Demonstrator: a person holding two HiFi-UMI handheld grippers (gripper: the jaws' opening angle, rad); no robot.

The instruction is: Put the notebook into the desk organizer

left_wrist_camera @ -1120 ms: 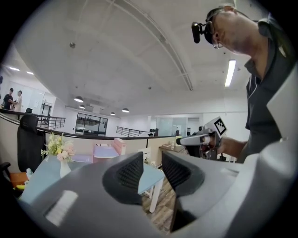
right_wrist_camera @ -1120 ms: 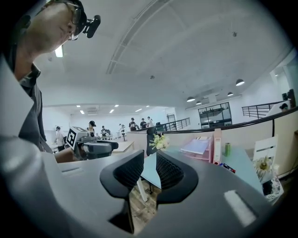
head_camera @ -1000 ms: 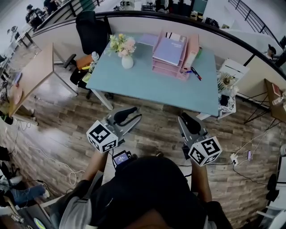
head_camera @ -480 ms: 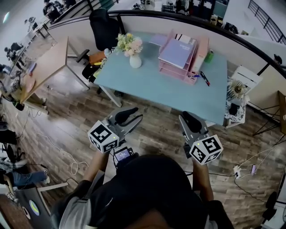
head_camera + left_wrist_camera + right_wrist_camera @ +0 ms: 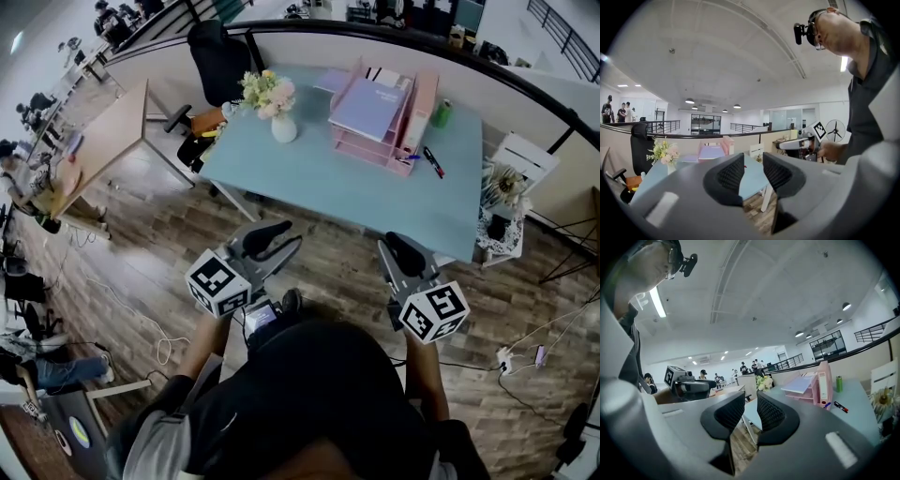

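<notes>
Since the earlier frame, the blue table (image 5: pixel 356 192) is sitting slightly further right in the head view, and a shoe tip (image 5: pixel 292 300) is now showing between the two grippers at lower centre.

The left gripper (image 5: pixel 287 238) is hovering over the wooden floor (image 5: pixel 328 267) in the lower-left centre, well apart from the table edge. In the left gripper view, the left gripper's (image 5: pixel 753 163) jaws are standing apart with a moderate gap, and nothing is sitting between the pads; only the table and floor are showing through the gap.

The right gripper (image 5: pixel 395 244) is hovering in the lower-right centre, also short of the table. In the right gripper view, the right gripper's (image 5: pixel 751 403) jaws are standing narrowly apart, and nothing is sitting between them.

The pink desk organizer (image 5: pixel 405 131) is standing on the far right part of the table, in the upper centre of the head view. A lavender notebook (image 5: pixel 367 107) is lying on its top tray. A second pale lavender sheet-like item (image 5: pixel 333 82) is lying on the table just beside the organizer, toward the upper left. A vase of flowers (image 5: pixel 280 114) is standing at the table's upper-left corner. A marker (image 5: pixel 433 161) is lying to the right of the organizer.
</notes>
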